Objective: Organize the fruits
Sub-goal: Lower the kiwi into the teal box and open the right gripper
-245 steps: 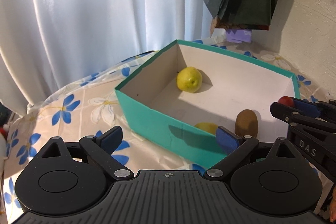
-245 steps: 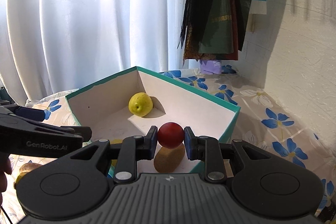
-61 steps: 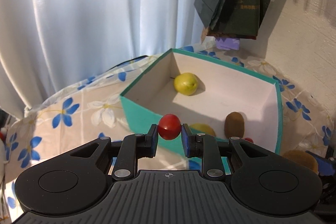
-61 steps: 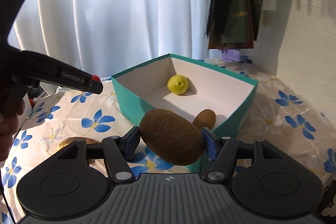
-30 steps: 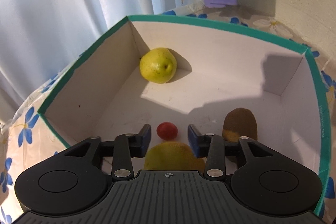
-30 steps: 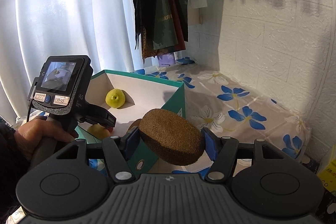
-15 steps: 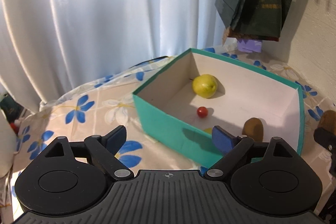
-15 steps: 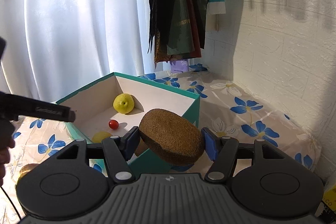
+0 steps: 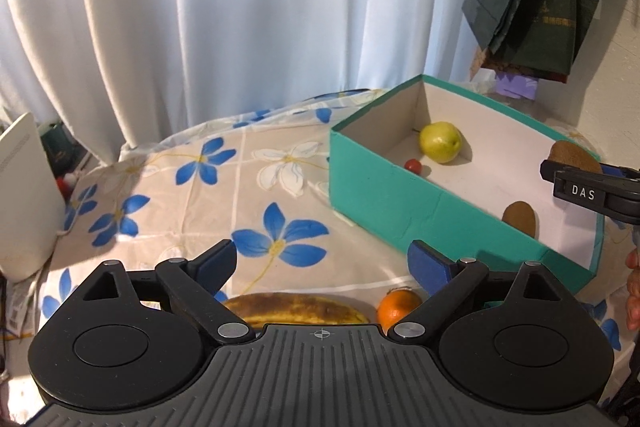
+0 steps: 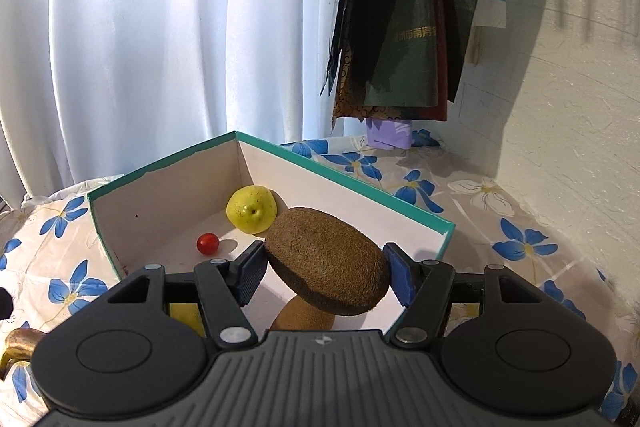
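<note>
Between the blue pads of the right gripper (image 10: 325, 272), low in the centre of the right wrist view, sits the kiwi (image 10: 326, 261), clamped at its two long ends with the jaws about half spread. It hangs tilted above the teal box (image 10: 344, 183), over a second kiwi (image 10: 302, 315) lying on the box floor. I judge the held fruit light but soft under its fuzzy skin, so a firm squeeze could bruise it; the skin gives the pads friction, and the end-to-end hold looks secure. It is brown, oval and matte, with fine hair.

Also in the box are a yellow-green pear (image 10: 252, 209) at the far corner and a small red cherry tomato (image 10: 208, 243).

The left gripper (image 9: 322, 265) is empty, its jaws opening wide above the floral tablecloth (image 9: 192, 183), with a banana (image 9: 296, 309) and a small orange (image 9: 396, 309) just beneath it at the bottom of the left wrist view.
</note>
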`<state>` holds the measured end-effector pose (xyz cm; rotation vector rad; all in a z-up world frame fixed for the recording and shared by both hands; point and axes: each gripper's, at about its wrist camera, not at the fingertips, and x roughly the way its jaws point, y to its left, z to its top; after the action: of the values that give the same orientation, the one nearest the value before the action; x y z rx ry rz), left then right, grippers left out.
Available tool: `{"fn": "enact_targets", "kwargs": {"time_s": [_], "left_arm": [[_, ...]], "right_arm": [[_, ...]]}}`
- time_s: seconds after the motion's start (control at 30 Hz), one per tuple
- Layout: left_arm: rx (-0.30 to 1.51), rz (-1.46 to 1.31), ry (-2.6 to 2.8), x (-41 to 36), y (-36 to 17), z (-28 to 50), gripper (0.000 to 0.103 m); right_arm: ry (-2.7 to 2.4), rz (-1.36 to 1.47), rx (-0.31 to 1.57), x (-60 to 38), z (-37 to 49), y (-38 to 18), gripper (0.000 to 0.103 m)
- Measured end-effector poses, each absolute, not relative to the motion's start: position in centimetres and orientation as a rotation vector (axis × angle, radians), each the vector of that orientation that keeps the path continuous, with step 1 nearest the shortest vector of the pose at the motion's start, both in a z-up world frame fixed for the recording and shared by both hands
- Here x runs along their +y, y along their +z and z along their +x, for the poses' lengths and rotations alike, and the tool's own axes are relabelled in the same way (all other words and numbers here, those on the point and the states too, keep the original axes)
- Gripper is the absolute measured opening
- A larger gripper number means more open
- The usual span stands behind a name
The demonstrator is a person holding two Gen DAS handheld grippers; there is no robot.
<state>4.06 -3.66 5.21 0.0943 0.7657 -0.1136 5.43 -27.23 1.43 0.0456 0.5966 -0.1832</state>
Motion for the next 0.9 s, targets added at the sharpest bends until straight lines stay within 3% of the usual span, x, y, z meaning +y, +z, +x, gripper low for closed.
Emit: {"fn": "enact_targets", "kwargs": {"time_s": [0.9], "left_arm": [[0.843, 0.075, -0.025, 0.0, 4.1, 2.7, 0.096]], "right_arm": [[-0.192, -0.064, 0.721, -26.4, 8.7, -2.4, 0.064]]}}
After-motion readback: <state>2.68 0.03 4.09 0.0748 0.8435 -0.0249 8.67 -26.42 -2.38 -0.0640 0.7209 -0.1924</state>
